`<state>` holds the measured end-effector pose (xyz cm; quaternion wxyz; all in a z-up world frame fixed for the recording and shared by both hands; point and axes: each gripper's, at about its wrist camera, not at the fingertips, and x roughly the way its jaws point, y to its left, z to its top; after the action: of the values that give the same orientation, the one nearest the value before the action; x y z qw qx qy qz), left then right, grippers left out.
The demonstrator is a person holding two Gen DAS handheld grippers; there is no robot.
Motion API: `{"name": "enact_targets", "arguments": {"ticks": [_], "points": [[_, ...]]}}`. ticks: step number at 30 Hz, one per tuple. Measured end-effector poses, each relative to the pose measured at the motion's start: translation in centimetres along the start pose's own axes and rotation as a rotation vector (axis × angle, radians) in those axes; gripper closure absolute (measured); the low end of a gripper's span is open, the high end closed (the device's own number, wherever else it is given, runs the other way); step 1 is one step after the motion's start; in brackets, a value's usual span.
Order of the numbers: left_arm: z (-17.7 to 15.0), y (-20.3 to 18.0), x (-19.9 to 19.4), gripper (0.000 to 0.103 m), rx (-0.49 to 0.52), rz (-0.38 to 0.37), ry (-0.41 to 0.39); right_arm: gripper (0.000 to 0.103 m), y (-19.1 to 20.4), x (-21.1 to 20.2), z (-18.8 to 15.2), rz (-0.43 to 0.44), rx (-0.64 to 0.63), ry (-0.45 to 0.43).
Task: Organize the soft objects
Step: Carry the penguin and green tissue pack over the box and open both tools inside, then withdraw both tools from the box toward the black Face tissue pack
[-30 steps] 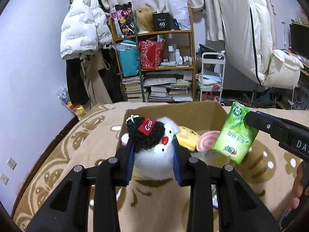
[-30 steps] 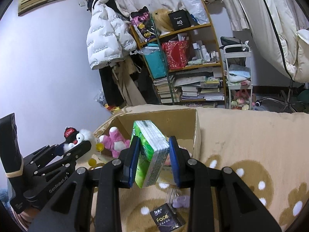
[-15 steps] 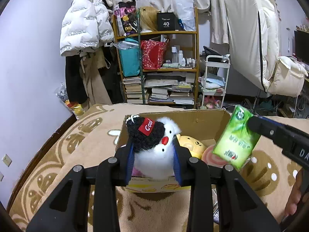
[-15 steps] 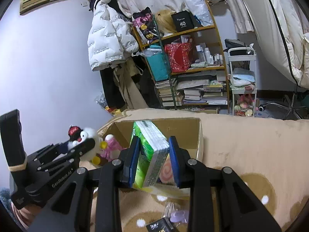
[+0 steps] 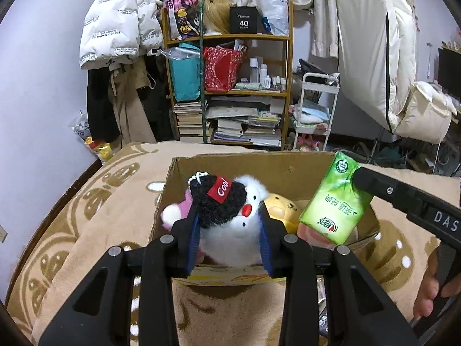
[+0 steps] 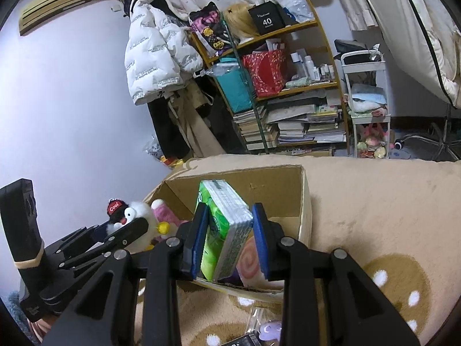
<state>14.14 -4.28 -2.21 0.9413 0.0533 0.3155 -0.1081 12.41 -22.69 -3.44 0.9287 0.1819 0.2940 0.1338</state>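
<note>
My left gripper (image 5: pixel 229 225) is shut on a white plush penguin (image 5: pixel 230 230) with a black hat marked "Cool", held over the near rim of an open cardboard box (image 5: pixel 245 167). My right gripper (image 6: pixel 230 230) is shut on a green tissue pack (image 6: pixel 226 227), held over the same box (image 6: pixel 288 196). The tissue pack also shows at the right of the left wrist view (image 5: pixel 335 201), and the penguin at the left of the right wrist view (image 6: pixel 126 216). Inside the box lie a pink plush (image 6: pixel 165 216), a yellow plush (image 5: pixel 281 210) and a pink swirl cushion (image 6: pixel 252 262).
The box sits on a beige patterned blanket (image 5: pixel 95 216). Small packets (image 6: pixel 268 325) lie on the blanket in front of the box. A cluttered shelf (image 5: pixel 239 92), hanging coats and a white trolley (image 5: pixel 314 109) stand behind.
Both grippers have moved closer to the box, carrying the penguin and the tissue pack over its near side. Both stay shut on their objects.
</note>
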Motion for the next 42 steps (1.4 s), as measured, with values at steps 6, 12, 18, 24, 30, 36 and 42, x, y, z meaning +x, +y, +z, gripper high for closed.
{"name": "enact_targets", "arguments": {"ticks": [6,12,18,24,30,36,42], "points": [[-0.2,0.0,0.4,0.065,0.0,0.018,0.018,0.068,-0.4,0.4,-0.3,-0.011,0.011,0.035],[-0.4,0.0,0.3,0.048,-0.002,0.029,0.015,0.068,-0.8,0.3,-0.5,-0.019,0.022,0.044],[-0.8,0.1,-0.3,0.026,-0.004,0.056,0.024,0.048,-1.7,-0.5,-0.6,-0.031,0.068,0.048],[-1.1,0.4,-1.8,0.009,-0.023,0.075,0.023,0.021,-2.2,-1.8,-0.7,-0.061,0.107,0.05],[-1.8,0.4,-3.7,0.003,-0.026,0.073,0.024,0.005,-1.5,-3.3,-1.1,-0.107,0.073,0.069],[-2.7,-0.4,-6.1,0.002,0.04,0.051,0.056,0.0,-0.4,-5.6,-1.9,-0.116,0.029,0.084],[-3.6,-1.0,-8.7,0.002,0.079,0.02,0.071,0.0,0.4,-7.7,-2.7,-0.128,0.01,0.103]]}}
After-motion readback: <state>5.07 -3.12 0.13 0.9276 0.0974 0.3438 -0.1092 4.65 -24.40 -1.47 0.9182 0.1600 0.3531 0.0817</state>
